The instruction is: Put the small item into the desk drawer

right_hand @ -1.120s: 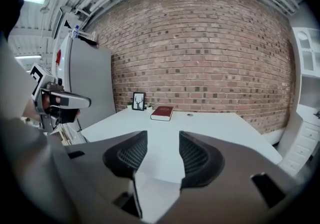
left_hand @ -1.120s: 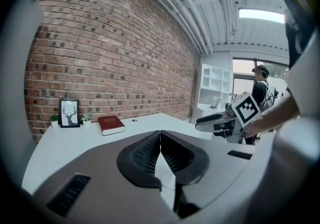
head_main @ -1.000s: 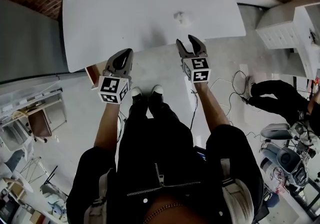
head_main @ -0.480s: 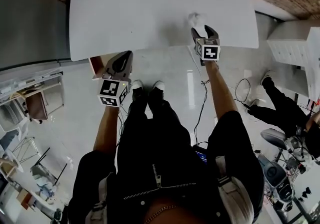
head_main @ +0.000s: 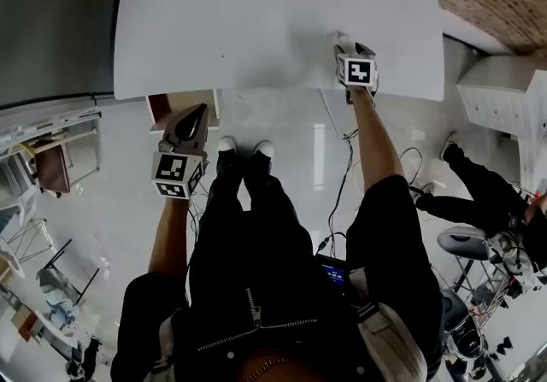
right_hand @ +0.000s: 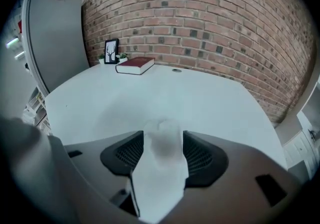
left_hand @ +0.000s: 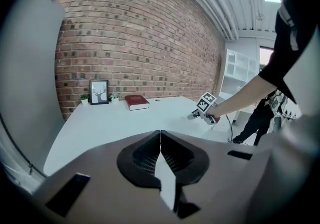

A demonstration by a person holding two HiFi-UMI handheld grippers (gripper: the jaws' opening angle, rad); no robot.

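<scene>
Fingers of the right gripper stand wide apart, having just closed a little, astride the small item on the white table. Whether the pads touch it cannot be told. Only the right gripper view shows the item clearly; in the head view the gripper covers most of it. The item is pale and blurred. Its long axis seems to run along the gap, its ends indistinct. Far beyond these fingers lie a red book and a framed picture. The left gripper has its fingers together, empty, off the table's near edge. A brown compartment, partly covered, lies just beside its tips.
</scene>
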